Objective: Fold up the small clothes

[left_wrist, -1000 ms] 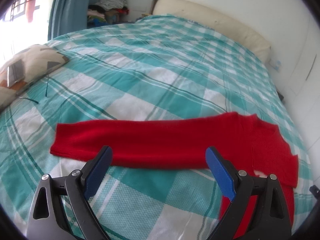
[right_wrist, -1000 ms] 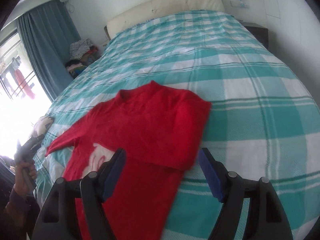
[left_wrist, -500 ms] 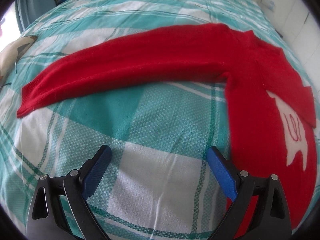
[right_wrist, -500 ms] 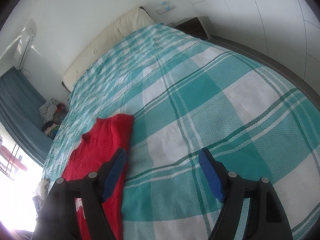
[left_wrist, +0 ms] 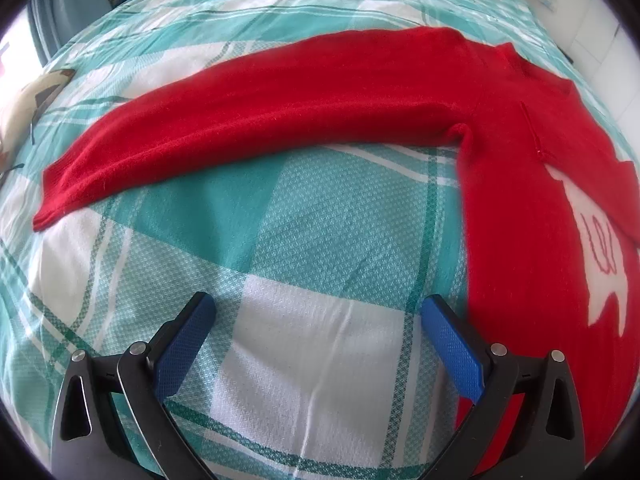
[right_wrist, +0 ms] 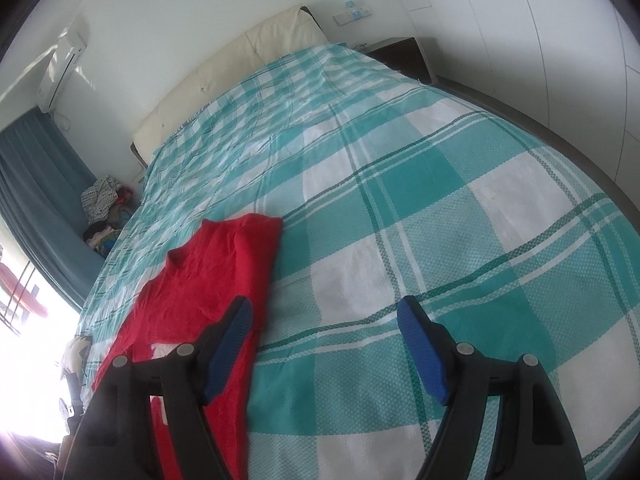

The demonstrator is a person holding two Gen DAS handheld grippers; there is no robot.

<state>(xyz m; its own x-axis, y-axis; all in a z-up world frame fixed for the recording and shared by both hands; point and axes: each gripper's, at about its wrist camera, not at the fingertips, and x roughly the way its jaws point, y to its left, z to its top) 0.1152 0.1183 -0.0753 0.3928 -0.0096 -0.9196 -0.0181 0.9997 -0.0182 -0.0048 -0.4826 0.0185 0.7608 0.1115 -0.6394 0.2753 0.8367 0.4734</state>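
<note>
A small red sweater (left_wrist: 520,184) with a white motif lies flat on the teal-and-white checked bedspread (left_wrist: 304,240). Its left sleeve (left_wrist: 248,108) stretches straight out to the left. My left gripper (left_wrist: 316,336) is open and empty, hovering over bare bedspread just below the sleeve, with the sweater's body to its right. In the right wrist view the sweater (right_wrist: 208,288) lies to the left, its right side folded over the body. My right gripper (right_wrist: 324,344) is open and empty over the bedspread (right_wrist: 440,220), its left finger by the sweater's folded edge.
A patterned cushion (left_wrist: 28,108) lies at the bed's left edge. A cream headboard (right_wrist: 248,60) and a dark nightstand (right_wrist: 404,56) stand at the far end. A clothes pile (right_wrist: 102,212) sits by the blue curtain (right_wrist: 36,200). White wardrobe doors (right_wrist: 560,40) line the right.
My left gripper has tilted down and come closer to the bedspread below the sleeve. My right gripper has swung right, off the sweater's folded side, and now faces mostly bare bedspread.
</note>
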